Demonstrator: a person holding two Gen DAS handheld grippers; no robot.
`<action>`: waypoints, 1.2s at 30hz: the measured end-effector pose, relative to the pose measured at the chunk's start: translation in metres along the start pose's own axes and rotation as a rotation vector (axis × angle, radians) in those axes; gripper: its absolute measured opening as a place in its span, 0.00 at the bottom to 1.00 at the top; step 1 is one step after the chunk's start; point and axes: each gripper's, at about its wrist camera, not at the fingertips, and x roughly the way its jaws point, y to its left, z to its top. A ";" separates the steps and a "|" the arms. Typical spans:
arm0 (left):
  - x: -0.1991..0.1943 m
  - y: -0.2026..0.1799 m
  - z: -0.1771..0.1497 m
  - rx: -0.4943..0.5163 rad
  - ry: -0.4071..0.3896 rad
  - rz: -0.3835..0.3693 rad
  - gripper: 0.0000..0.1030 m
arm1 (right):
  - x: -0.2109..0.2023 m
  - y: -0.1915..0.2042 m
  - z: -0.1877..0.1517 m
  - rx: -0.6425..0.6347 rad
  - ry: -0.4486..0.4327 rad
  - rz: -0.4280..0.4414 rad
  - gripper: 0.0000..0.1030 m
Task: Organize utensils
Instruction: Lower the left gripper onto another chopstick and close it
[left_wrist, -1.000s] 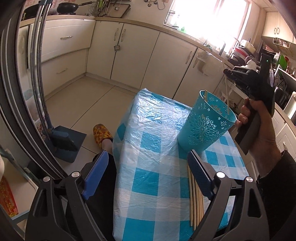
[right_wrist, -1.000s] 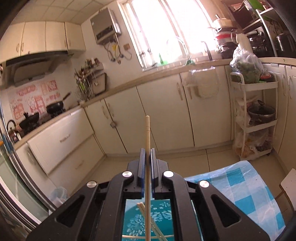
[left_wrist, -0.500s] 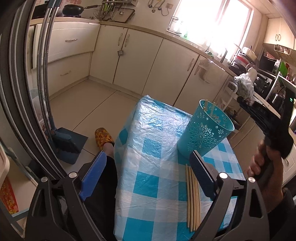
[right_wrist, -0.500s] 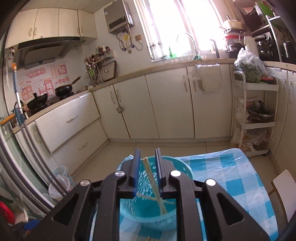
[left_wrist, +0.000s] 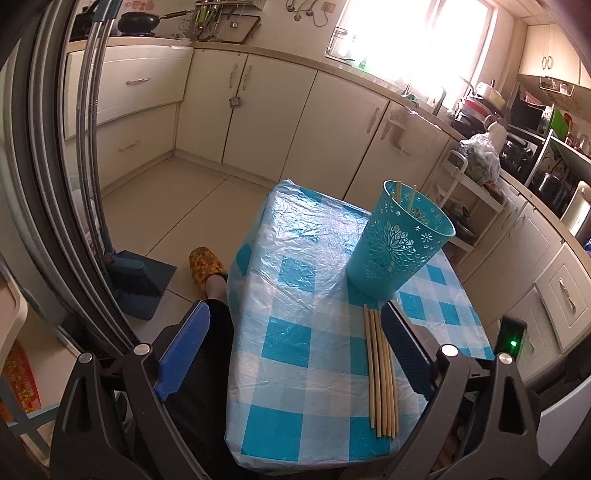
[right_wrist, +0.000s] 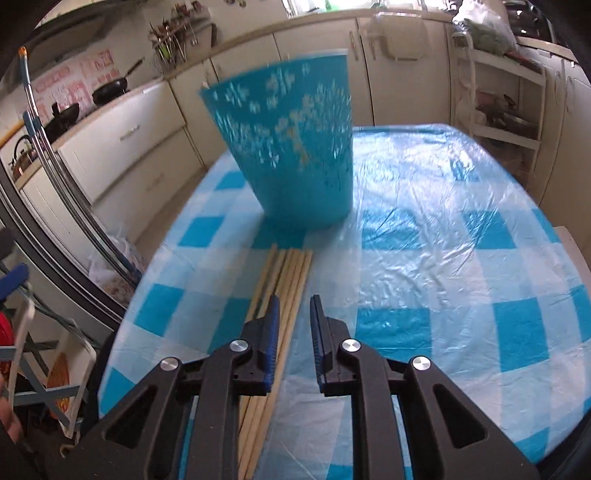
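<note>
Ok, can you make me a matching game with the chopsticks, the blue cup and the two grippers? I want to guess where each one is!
Things:
1. Teal plastic cut-out cup
2. Bundle of pale wooden chopsticks
3. Left gripper
4. Right gripper

Places or states:
A. Lying flat on the checked tablecloth
B. Wide open and empty
C. Standing upright, a few sticks inside
D. Narrow gap, just above the bundle, jaws closing, nothing between them

Pairs: 1-C, 2-A, 3-B, 4-D
</note>
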 end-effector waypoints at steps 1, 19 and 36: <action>-0.001 0.000 -0.001 0.002 0.002 0.002 0.87 | 0.008 0.002 0.002 -0.005 0.010 -0.011 0.16; 0.039 -0.025 -0.016 0.094 0.117 -0.005 0.88 | 0.029 0.004 0.002 -0.103 0.058 -0.068 0.11; 0.195 -0.100 -0.041 0.321 0.357 0.093 0.79 | 0.012 -0.049 0.000 0.024 0.056 -0.023 0.08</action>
